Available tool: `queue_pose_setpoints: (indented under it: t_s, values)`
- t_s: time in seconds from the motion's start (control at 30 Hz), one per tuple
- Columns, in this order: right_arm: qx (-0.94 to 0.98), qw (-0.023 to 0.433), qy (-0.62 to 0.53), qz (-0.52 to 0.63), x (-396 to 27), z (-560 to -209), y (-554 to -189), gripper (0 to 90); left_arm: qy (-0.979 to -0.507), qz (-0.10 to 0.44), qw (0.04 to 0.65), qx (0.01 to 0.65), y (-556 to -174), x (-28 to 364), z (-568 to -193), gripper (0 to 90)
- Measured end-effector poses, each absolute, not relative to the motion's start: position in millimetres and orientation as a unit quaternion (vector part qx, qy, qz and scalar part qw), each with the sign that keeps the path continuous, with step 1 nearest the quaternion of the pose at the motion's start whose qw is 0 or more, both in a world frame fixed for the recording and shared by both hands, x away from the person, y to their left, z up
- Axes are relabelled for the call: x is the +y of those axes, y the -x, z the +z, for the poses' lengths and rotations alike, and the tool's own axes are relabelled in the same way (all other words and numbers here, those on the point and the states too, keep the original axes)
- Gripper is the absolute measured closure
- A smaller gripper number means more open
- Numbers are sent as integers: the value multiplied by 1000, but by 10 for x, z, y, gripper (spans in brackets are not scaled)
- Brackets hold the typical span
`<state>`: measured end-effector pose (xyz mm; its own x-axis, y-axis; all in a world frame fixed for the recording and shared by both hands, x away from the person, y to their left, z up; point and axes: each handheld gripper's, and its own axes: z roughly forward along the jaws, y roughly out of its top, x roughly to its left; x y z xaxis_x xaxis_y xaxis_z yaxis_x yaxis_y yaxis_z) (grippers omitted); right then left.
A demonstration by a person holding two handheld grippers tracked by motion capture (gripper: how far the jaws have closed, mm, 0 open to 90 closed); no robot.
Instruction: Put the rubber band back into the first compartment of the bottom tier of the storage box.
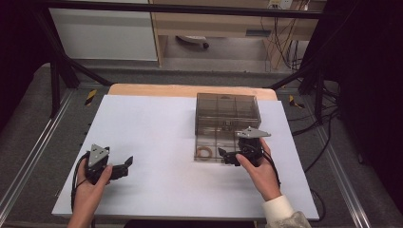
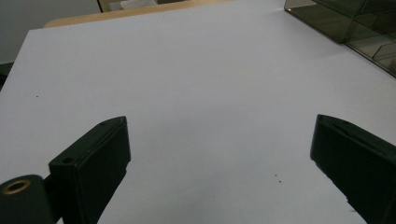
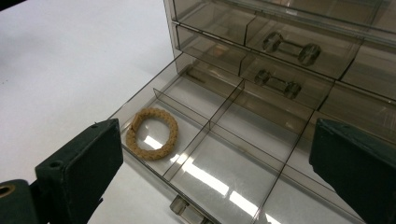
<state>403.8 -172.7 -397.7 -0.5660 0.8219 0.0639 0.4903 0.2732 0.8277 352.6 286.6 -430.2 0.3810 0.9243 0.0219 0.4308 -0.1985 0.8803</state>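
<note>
Overhead, right hand-held gripper (image 1: pixel 227 156) jaws apart at the pulled-out drawer (image 1: pixel 215 142) of a smoky cabinet (image 1: pixel 227 113) near the tabletop's (image 1: pixel 152 133) far right corner, left hand-held gripper (image 1: pixel 124 166) near the left edge, jaws apart over bare tabletop (image 2: pixel 196 84), braided ring (image 3: pixel 152 134) lying loose in the drawer's (image 3: pixel 243 154) front left compartment.

White sheet (image 1: pixel 157 142) lying over wooden tabletop (image 1: pixel 142 90); black frame bars (image 1: pixel 190 8) and cables (image 1: pixel 285 38) sitting far side, right.
</note>
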Motion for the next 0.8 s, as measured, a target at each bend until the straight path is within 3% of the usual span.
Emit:
queue_pose_setpoints:
  t_s: [0.8]
  values:
    - [763, 175, -423, 457, -2045, -3956, -3776, 52, -709, 292, 427, 478, -3527, 2887, -4293, 46]
